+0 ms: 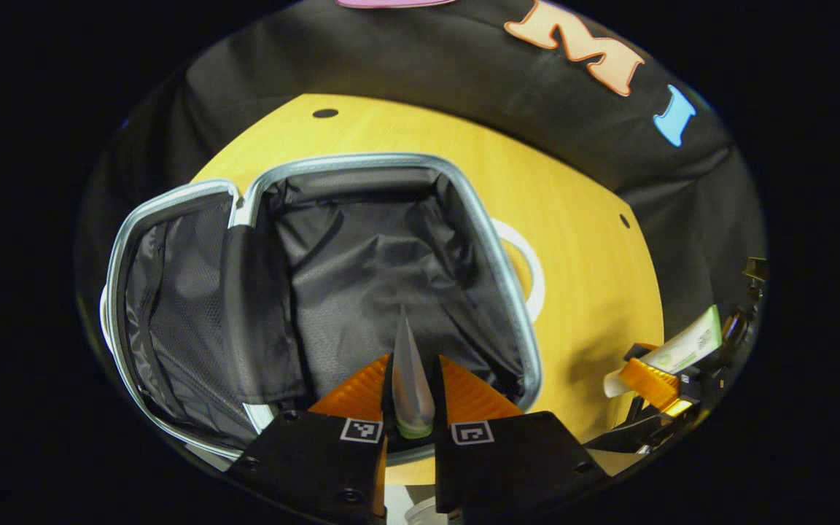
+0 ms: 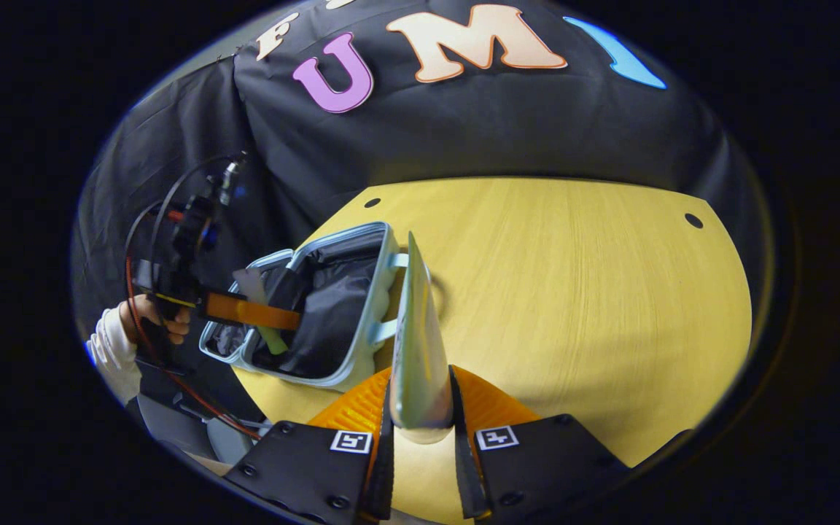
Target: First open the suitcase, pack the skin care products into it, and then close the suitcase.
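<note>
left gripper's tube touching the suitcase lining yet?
Cannot tell. In the left gripper view the tube, clamped by the left gripper, overlaps the suitcase lining with no visible gap or contact.

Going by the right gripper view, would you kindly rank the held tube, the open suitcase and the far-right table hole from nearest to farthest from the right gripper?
1. Pale squeeze tube: between the right gripper fingers.
2. Light-blue open suitcase: ahead, left.
3. Dark round table hole: far right edge.
</note>
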Available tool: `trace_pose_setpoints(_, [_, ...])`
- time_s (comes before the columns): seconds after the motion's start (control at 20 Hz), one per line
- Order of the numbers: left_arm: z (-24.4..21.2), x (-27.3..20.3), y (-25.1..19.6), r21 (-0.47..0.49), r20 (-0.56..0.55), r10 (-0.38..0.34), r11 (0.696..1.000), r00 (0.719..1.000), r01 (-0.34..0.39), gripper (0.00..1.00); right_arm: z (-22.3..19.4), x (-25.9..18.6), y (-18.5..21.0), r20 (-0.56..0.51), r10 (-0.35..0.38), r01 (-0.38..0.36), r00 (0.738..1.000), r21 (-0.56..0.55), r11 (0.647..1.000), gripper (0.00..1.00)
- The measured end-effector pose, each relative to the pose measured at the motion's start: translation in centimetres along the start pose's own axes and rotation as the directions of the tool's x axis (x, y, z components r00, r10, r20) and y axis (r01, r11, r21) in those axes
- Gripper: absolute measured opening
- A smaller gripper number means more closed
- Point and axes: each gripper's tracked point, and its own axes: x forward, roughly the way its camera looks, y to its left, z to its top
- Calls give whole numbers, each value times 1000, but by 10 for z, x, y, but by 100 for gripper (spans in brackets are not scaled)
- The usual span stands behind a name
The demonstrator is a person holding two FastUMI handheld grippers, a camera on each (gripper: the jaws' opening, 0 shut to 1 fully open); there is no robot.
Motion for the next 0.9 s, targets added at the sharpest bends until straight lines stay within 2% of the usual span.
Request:
trace_pose_setpoints(0.05, [-3,4,3,8,-29,-3,1000,1000,3,20,3,0,6,-1,3,-3,1000,2,1000,37])
trace_pose_setpoints(0.1, [-7,10,9,19,-62,3,1000,998,-2,20,5,3,12,-2,6,-6,1000,3,1000,33])
trace_pose_setpoints(0.15, [-15,13,17,37,-108,27,999,994,-24,20,7,4,17,-5,9,-9,1000,5,1000,37])
trace_pose_setpoints(0.2, [-22,15,25,48,-153,57,998,987,-51,20,9,6,24,-12,15,-15,1000,5,1000,33])
trace_pose_setpoints(0.25, [-27,19,30,46,-180,68,997,981,-61,20,10,9,31,-22,25,-25,999,0,1000,33])
trace_pose_setpoints(0.3, [-30,23,30,33,-194,55,998,979,-50,20,11,14,39,-31,34,-35,999,-10,999,37])
trace_pose_setpoints(0.35, [-32,24,29,19,-205,41,999,978,-38,20,12,18,47,-42,45,-46,998,-22,999,33])
trace_pose_setpoints(0.4, [-32,26,32,12,-208,38,999,977,-36,17,12,23,57,-54,57,-59,997,-34,998,37])
trace_pose_setpoints(0.45, [-30,26,35,12,-203,45,999,978,-43,20,12,29,67,-65,72,-75,995,-45,996,33])
trace_pose_setpoints(0.5, [-26,26,38,15,-185,57,998,981,-55,23,10,35,76,-81,85,-89,993,-54,995,37])
trace_pose_setpoints(0.55, [-22,24,41,19,-165,66,998,984,-64,28,9,42,84,-99,95,-102,991,-62,993,37])
trace_pose_setpoints(0.6, [-20,21,42,24,-145,73,997,987,-70,26,7,49,90,-117,102,-111,988,-68,992,37])
trace_pose_setpoints(0.65, [-18,16,44,28,-131,79,997,988,-76,33,4,56,95,-135,106,-118,985,-80,990,37])
trace_pose_setpoints(0.8, [-18,-7,42,19,-79,79,997,994,-78,74,-2,73,109,-171,119,-137,978,-99,986,37])
trace_pose_setpoints(0.9, [-14,-24,36,-19,-28,55,998,998,-55,82,-5,84,118,-190,132,-151,973,-87,985,37])
